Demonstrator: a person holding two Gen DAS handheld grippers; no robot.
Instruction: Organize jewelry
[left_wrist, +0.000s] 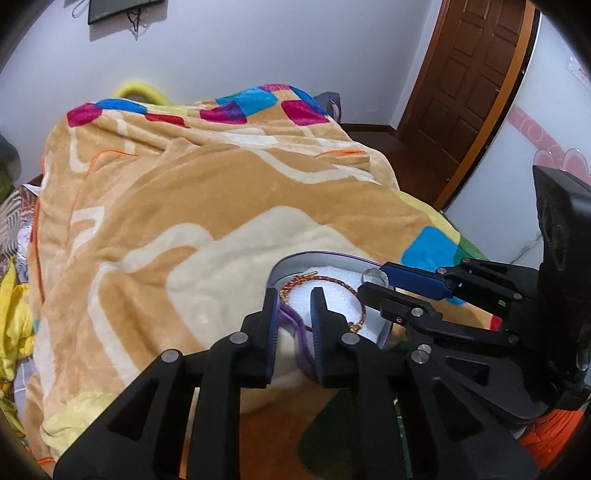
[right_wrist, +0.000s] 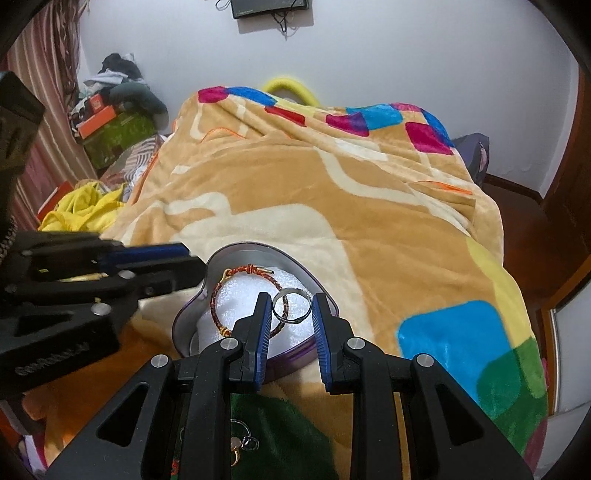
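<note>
- Heart-shaped tin (right_wrist: 325, 291) sat on the tan blanket (right_wrist: 369, 221) covering the bed, white foam pad (right_wrist: 236, 295) inside.
- Red-gold braided bracelet (right_wrist: 218, 299) lay on the foam in the tin.
- Silver ring (right_wrist: 291, 305) sat in the tin, overlapping the bracelet's right side.
- Right hand-held gripper (right_wrist: 289, 325) was released, fingers spread either side of the ring, not gripping it.
- Left hand-held gripper (left_wrist: 294, 317) straddled the tin's near-left wall, one finger inside, one outside; gap visible, cannot tell if clamped.
- More small jewelry (right_wrist: 243, 443) lay on the green blanket patch under the right hand-held gripper.
</note>
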